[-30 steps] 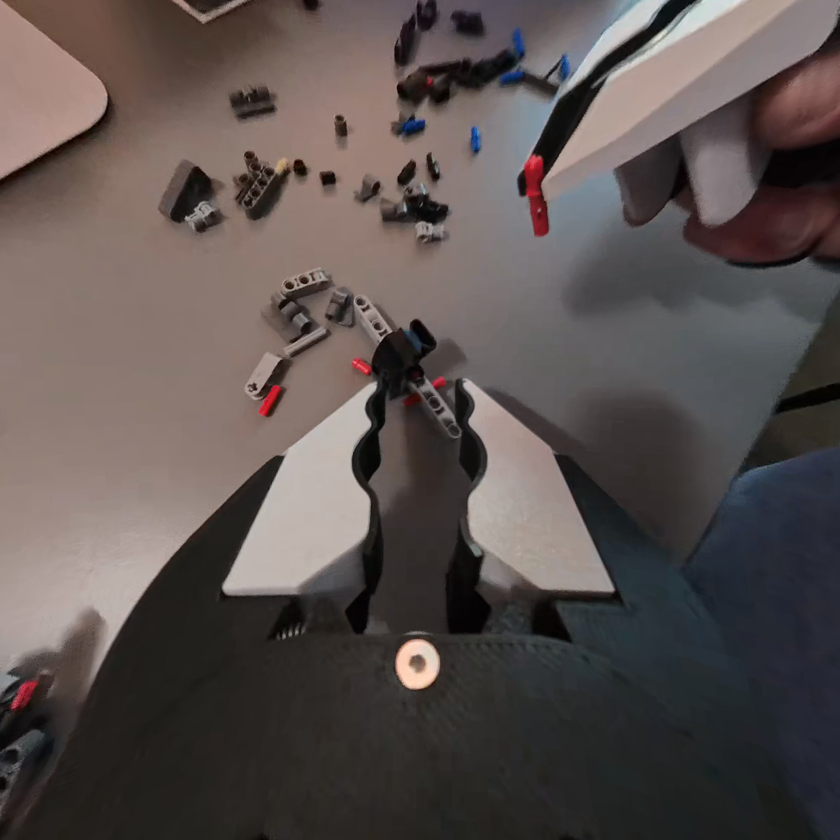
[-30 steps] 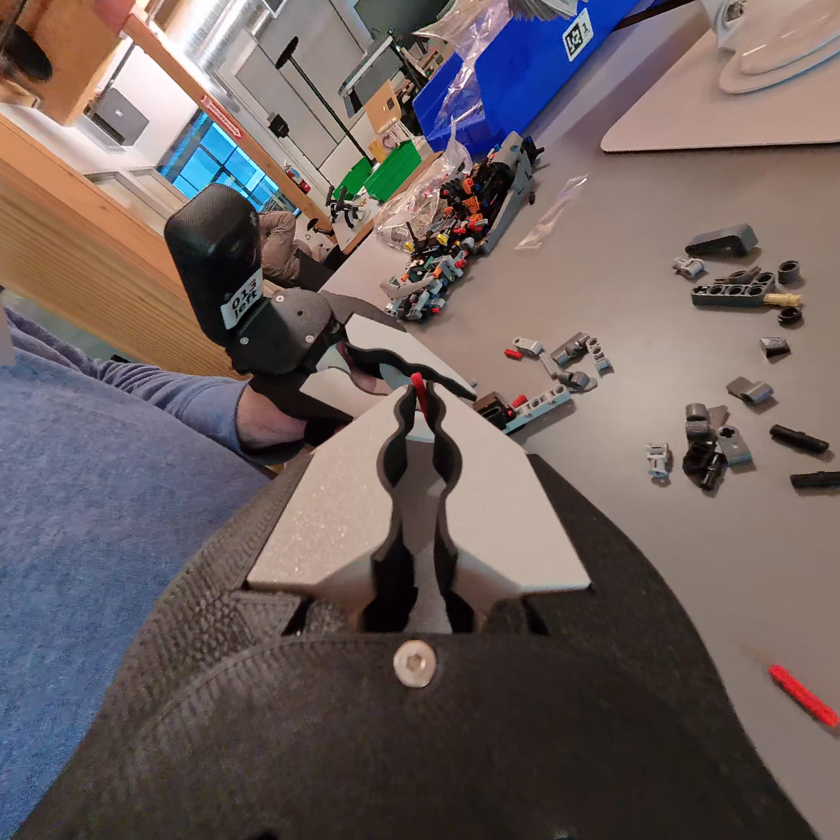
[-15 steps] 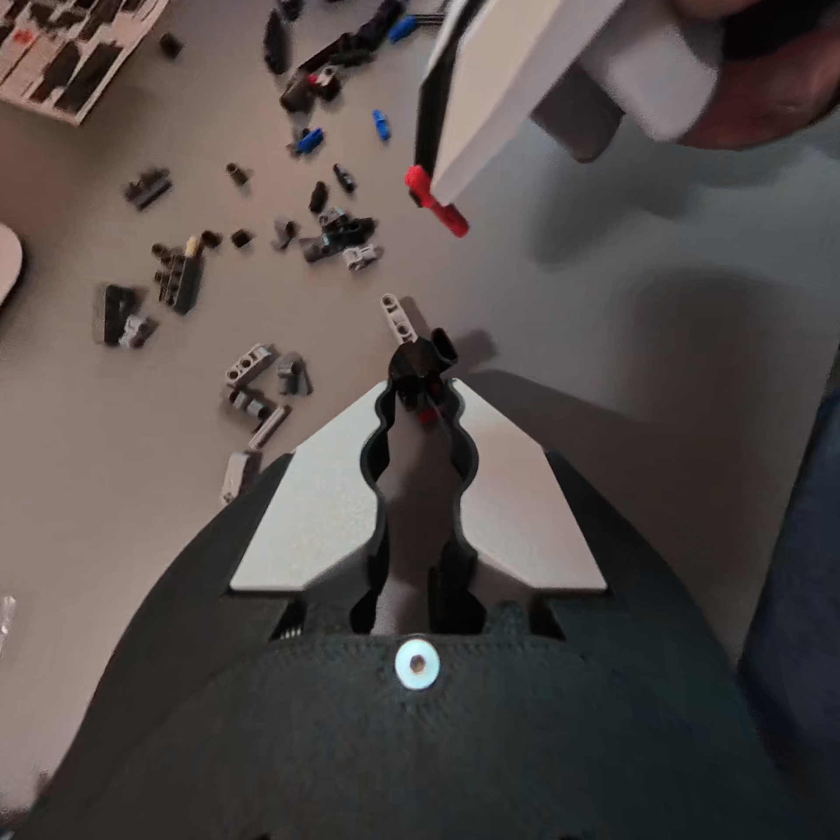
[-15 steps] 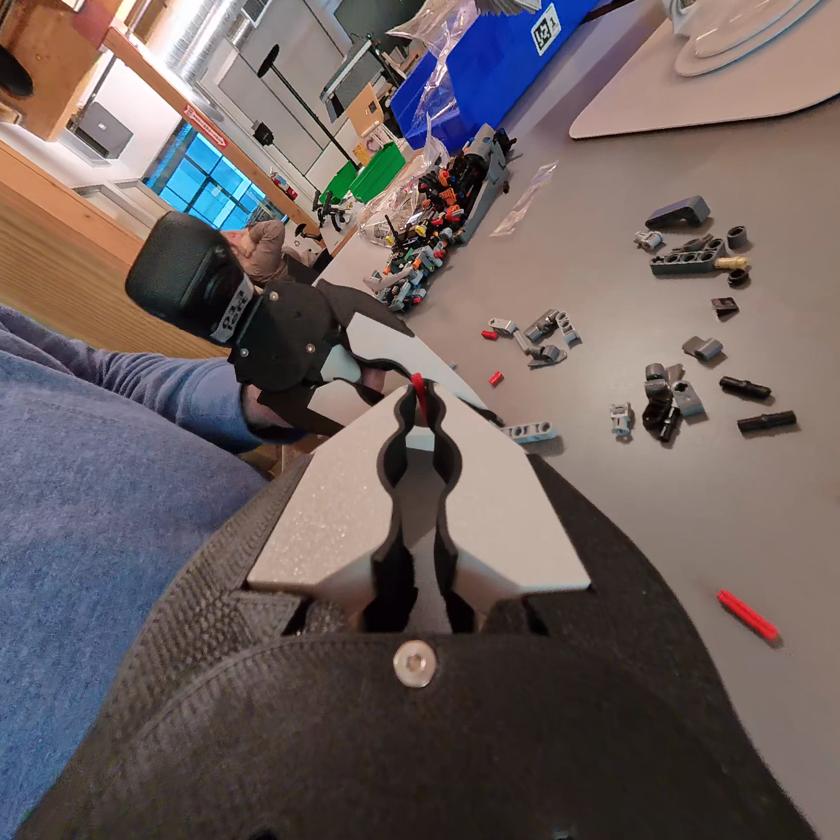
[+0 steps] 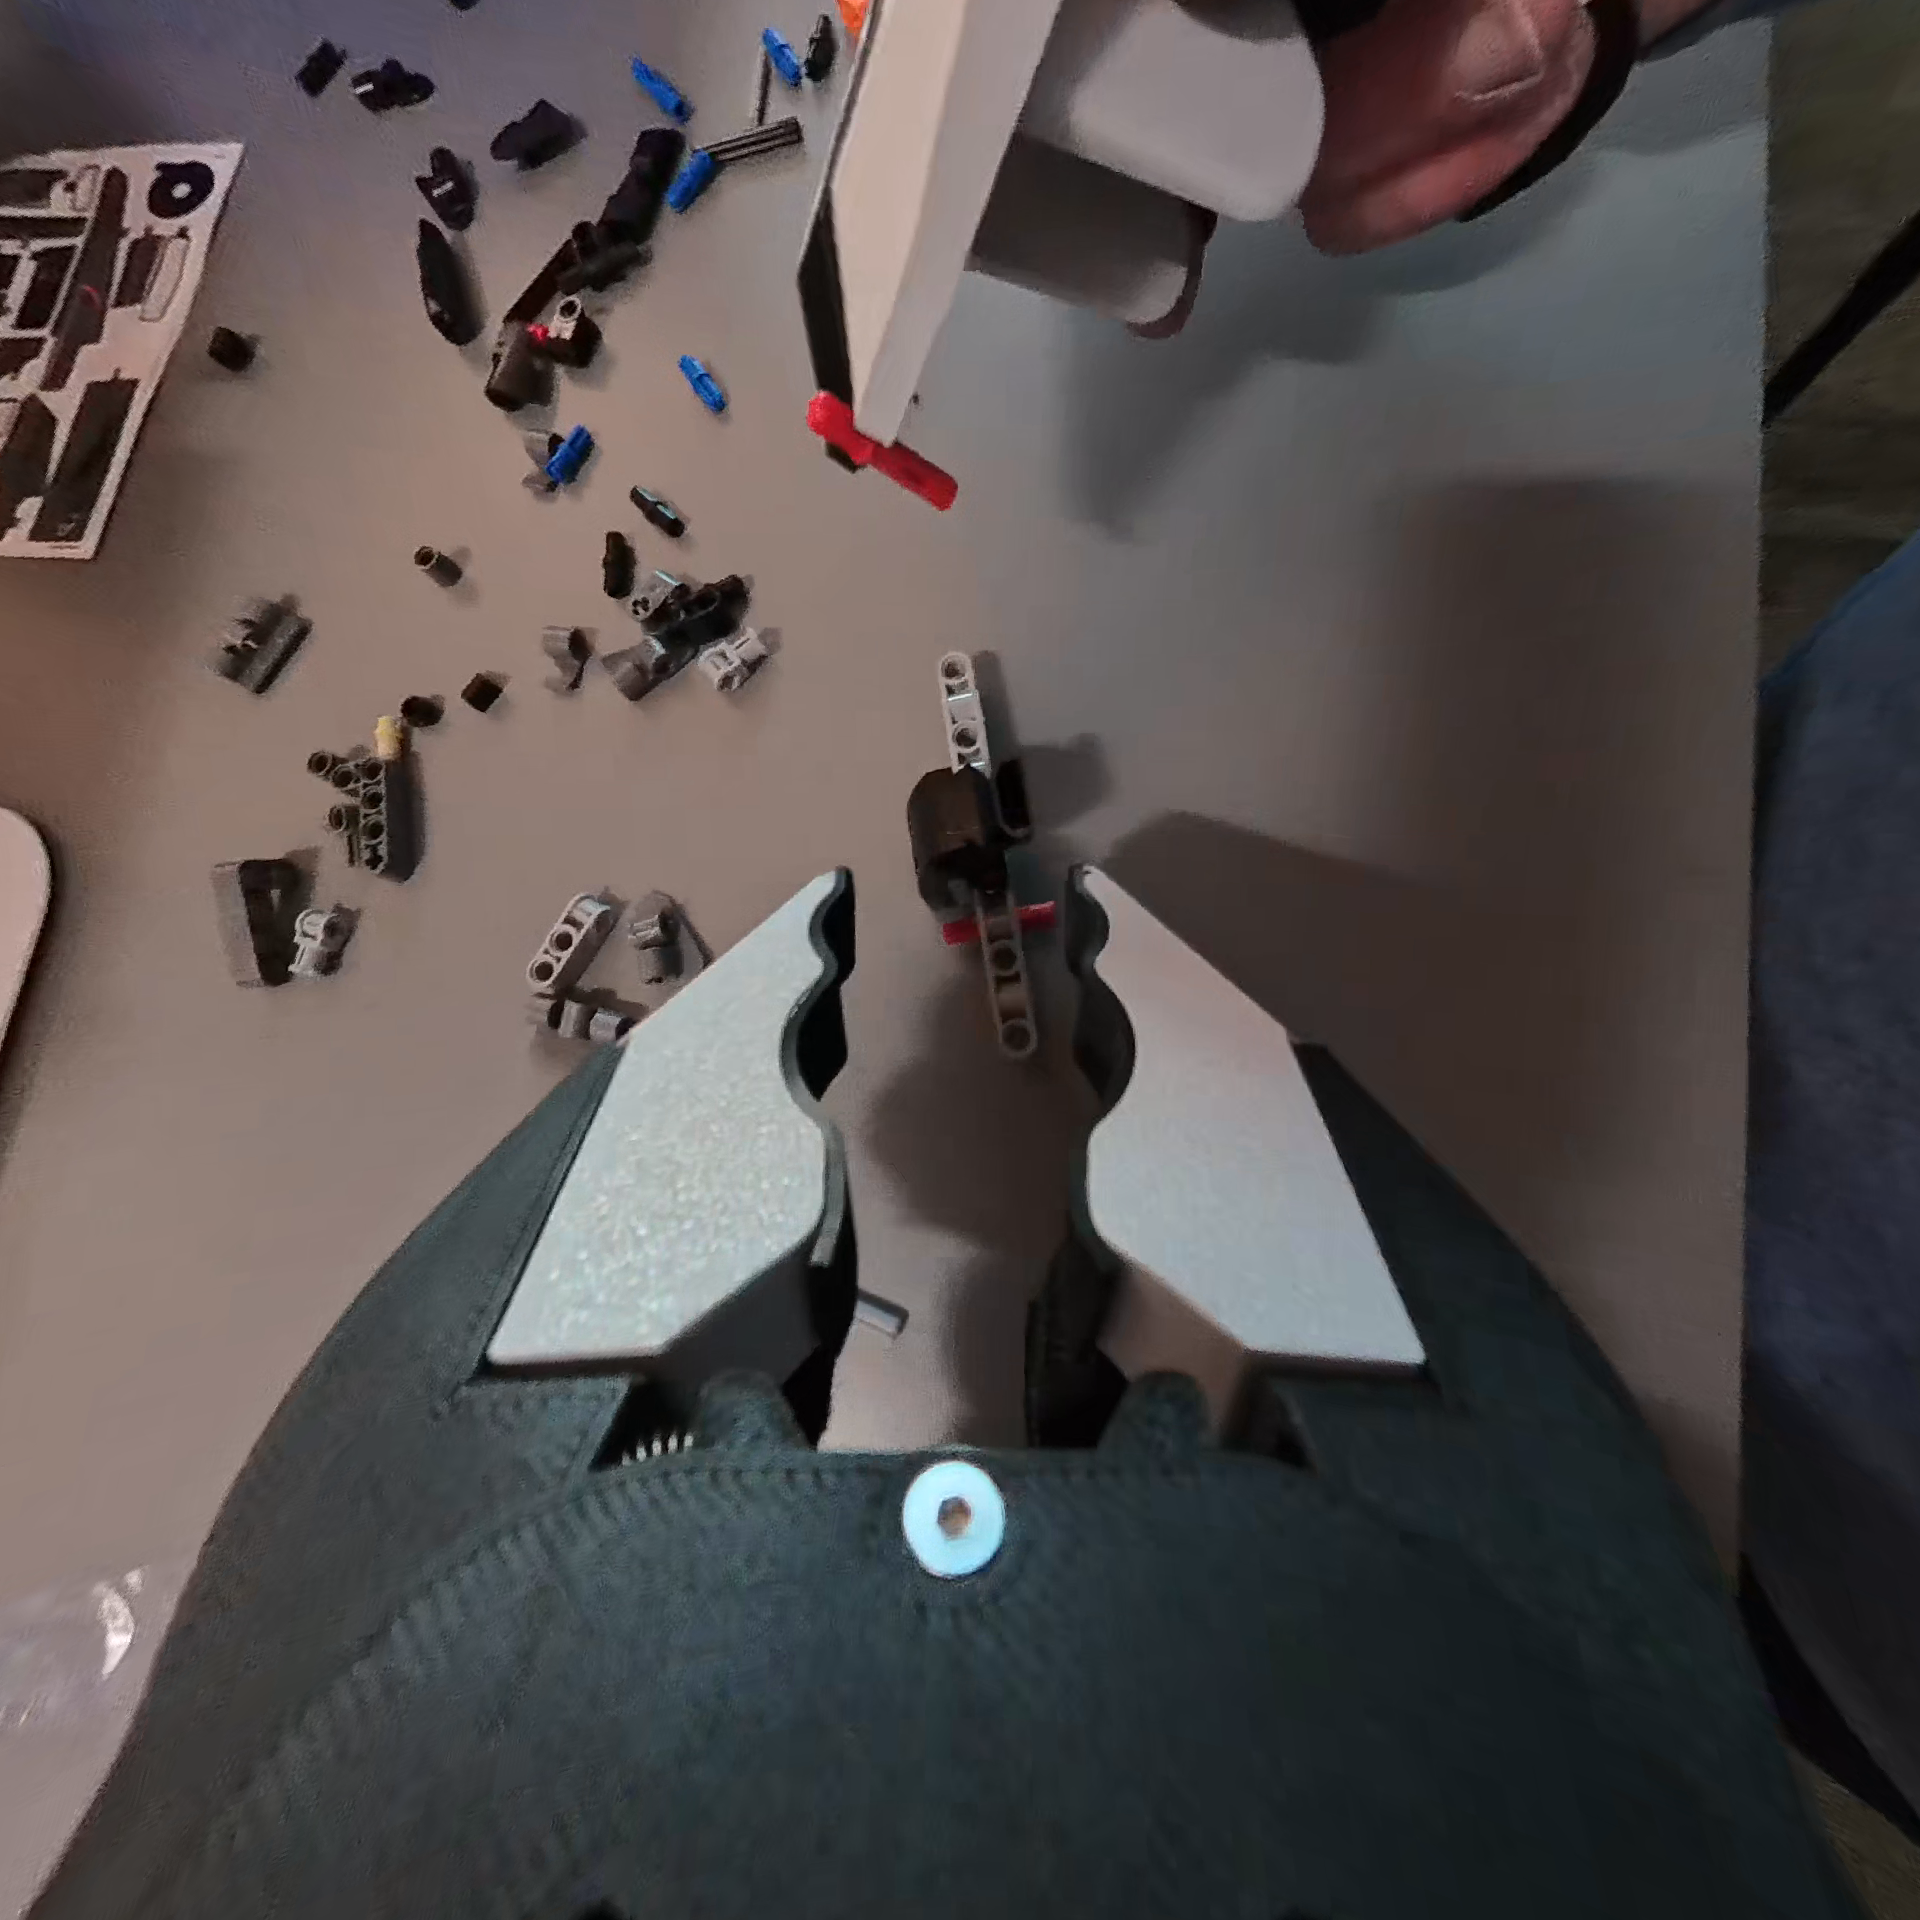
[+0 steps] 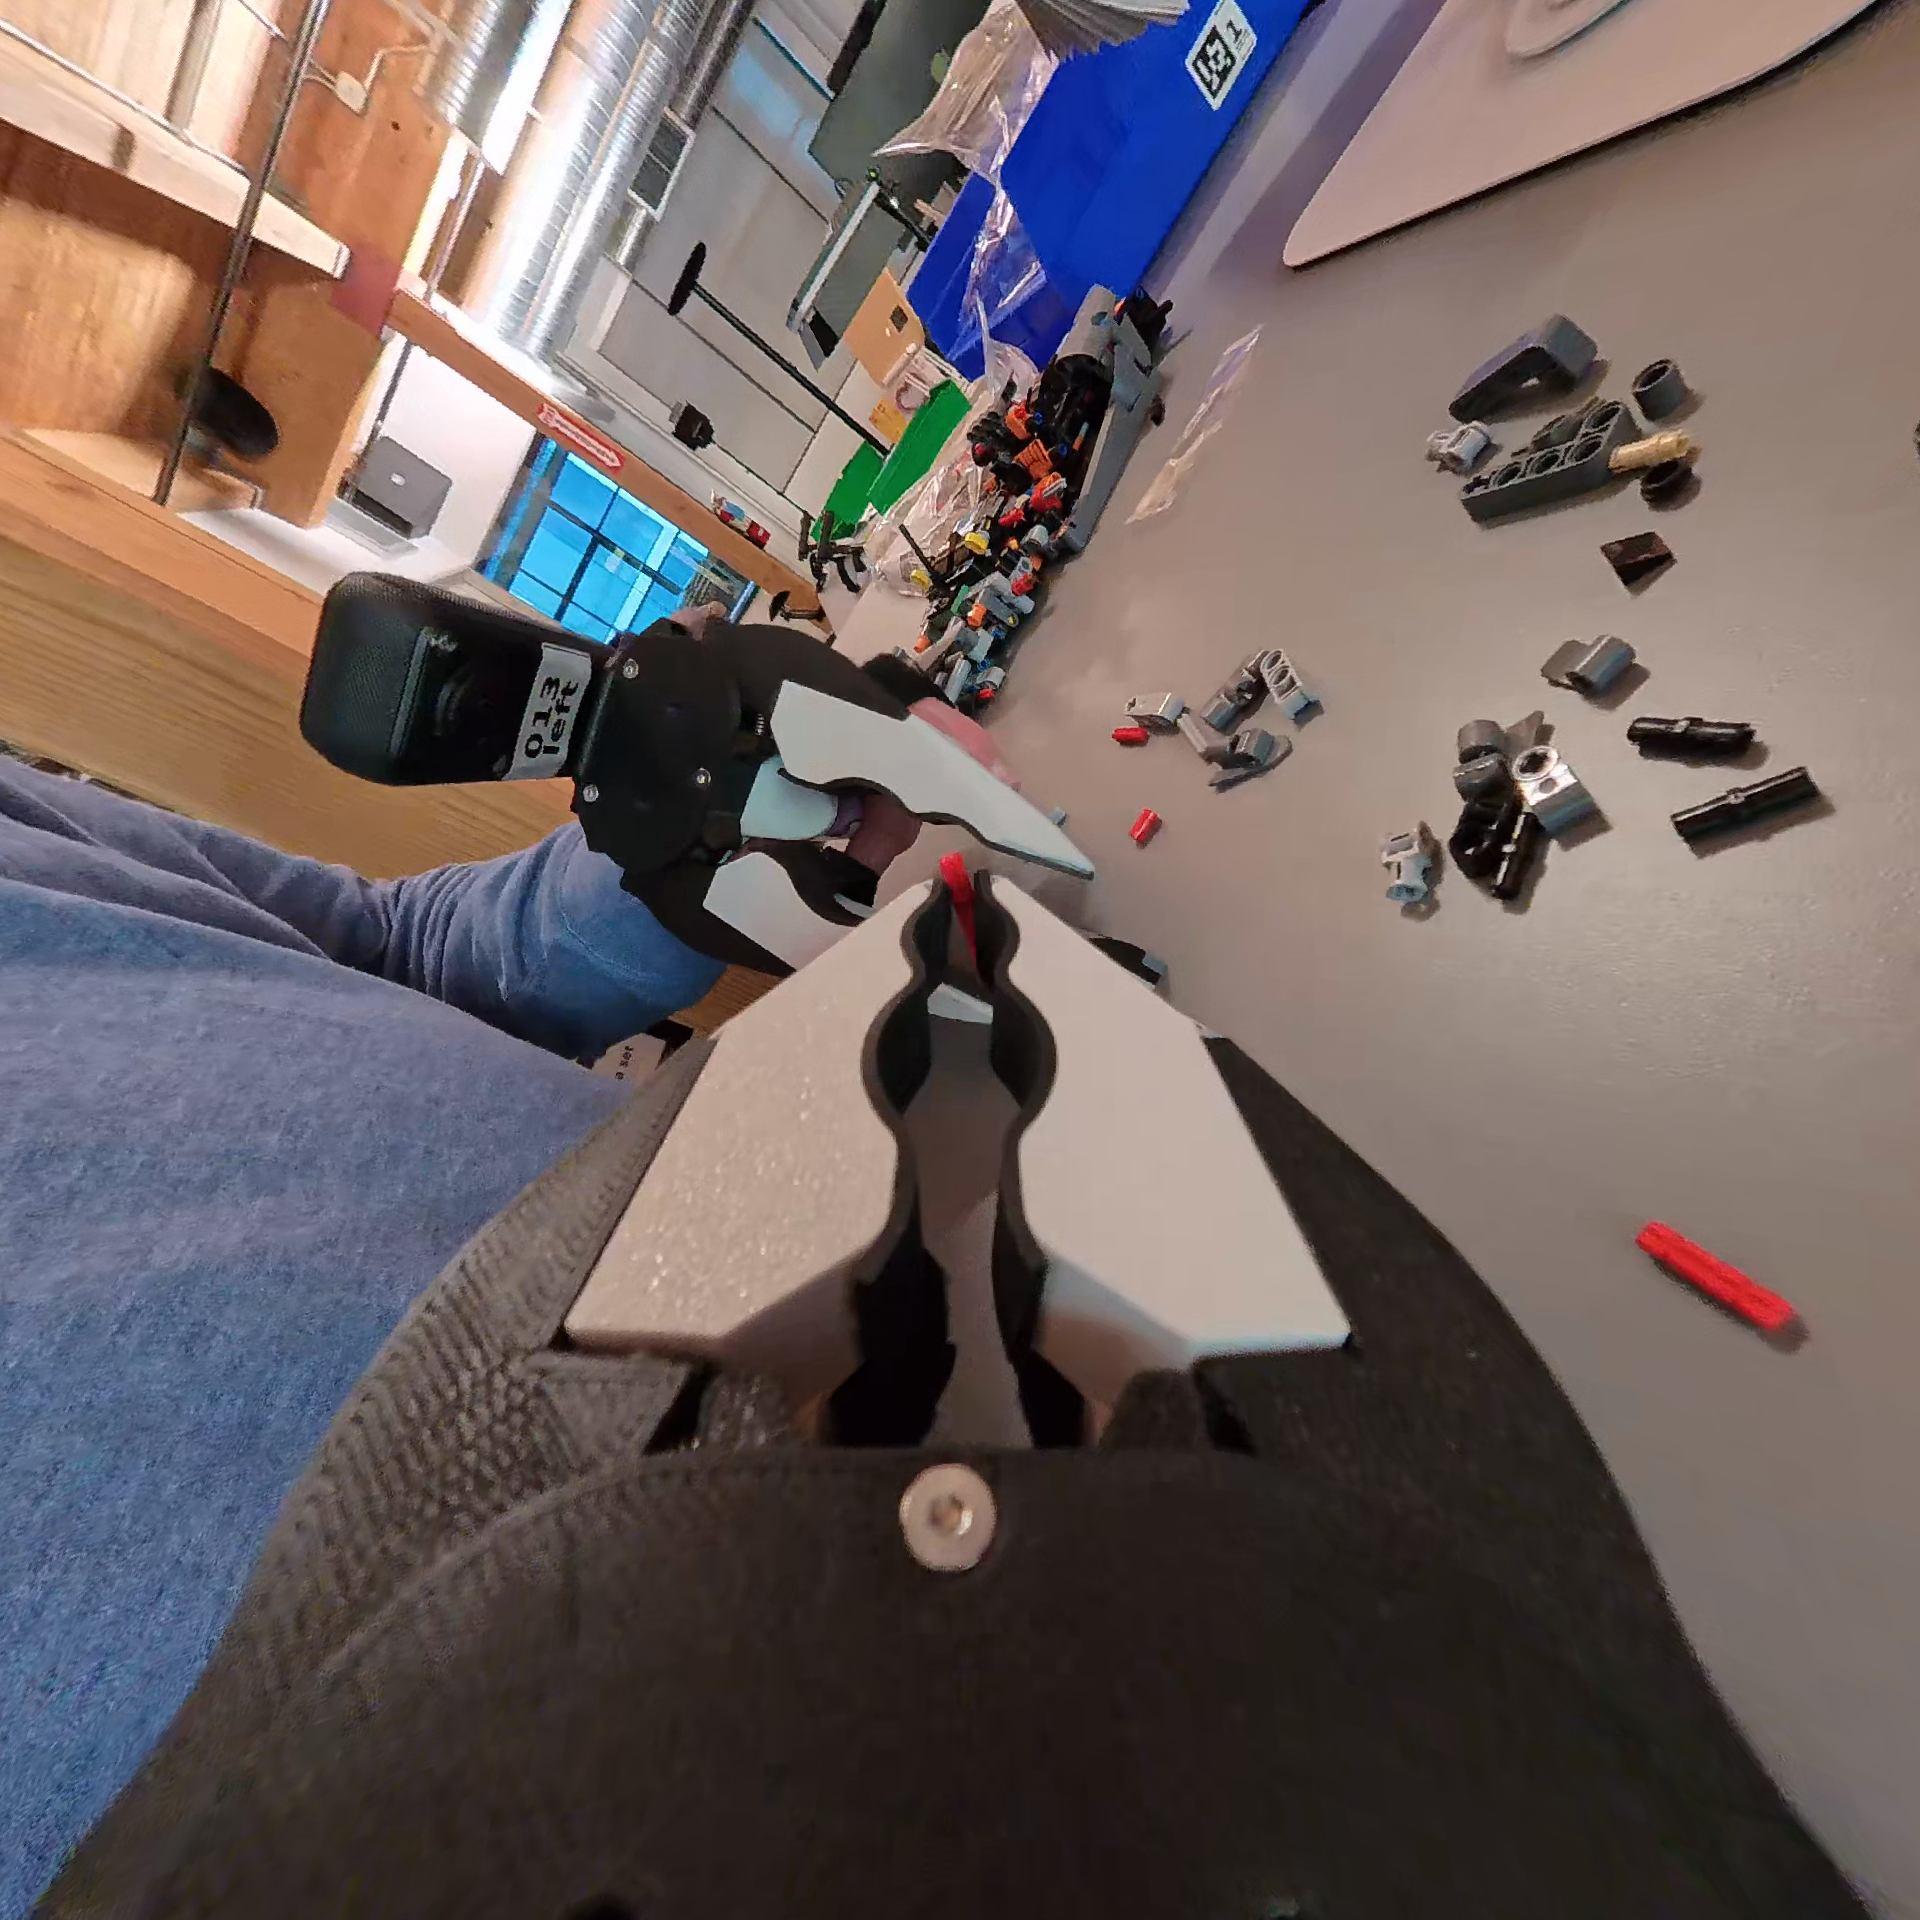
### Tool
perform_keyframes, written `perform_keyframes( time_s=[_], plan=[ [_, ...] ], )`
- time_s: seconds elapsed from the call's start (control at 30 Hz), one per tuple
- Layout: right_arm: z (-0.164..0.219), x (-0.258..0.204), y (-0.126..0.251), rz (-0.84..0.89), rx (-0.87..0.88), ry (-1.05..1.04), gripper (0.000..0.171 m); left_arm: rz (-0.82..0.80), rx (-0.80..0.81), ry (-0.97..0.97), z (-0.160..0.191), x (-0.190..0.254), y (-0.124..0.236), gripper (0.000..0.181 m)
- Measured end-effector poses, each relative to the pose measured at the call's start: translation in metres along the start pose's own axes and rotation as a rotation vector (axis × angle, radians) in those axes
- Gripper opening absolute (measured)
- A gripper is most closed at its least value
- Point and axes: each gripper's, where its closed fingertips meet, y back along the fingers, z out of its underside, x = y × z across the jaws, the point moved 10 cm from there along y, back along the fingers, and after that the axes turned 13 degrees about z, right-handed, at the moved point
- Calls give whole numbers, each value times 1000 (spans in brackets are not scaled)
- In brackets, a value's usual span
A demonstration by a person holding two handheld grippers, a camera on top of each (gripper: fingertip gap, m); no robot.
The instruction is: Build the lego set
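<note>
My left gripper (image 5: 961,894) is open over the grey table (image 5: 1351,727). Between and just beyond its fingertips lies a small assembly (image 5: 966,831): a black part on a light grey beam with a red pin across it. My right gripper (image 6: 961,896) is shut on a red pin (image 6: 963,920). In the left wrist view the right gripper (image 5: 862,416) hangs above and beyond the assembly, with the red pin (image 5: 888,464) sticking out sideways. One finger (image 6: 914,769) of the left gripper shows in the right wrist view.
Loose black, grey and blue pieces (image 5: 665,623) are scattered to the left. A sticker sheet (image 5: 94,343) and a pale mat (image 5: 16,914) lie at the far left. The table edge (image 5: 1761,727) is close on the right. A red axle (image 6: 1714,1288) lies alone; a heap of parts (image 6: 1039,499) sits farther off. My right fingertips sit around 7 centimeters from my left ones.
My left gripper has opened wide, and the assembly it was closed around now lies free between its tips. The right gripper with the red pin has come closer.
</note>
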Motion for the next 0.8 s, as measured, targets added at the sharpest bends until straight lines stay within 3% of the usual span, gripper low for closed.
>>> perform_keyframes(
  time_s=[0.17,0.33,0.5,0.67,0.8],
  plan=[
    [1,2,-4,-13,-9,-31,1,-69,0,27,-6,4,-6,43],
    [-2,0,-5,-113,31,-135,1,-170,101,-4,-27,8,8,45],
    [-4,-1,-6,-192,57,-217,1,-255,151,-54,-50,11,15,25],
    [-6,-4,-6,-182,73,-202,1,-211,200,52,-54,7,12,10],
    [-9,-8,-3,-163,114,-156,1,-128,296,189,-56,4,12,12]
  ],
)
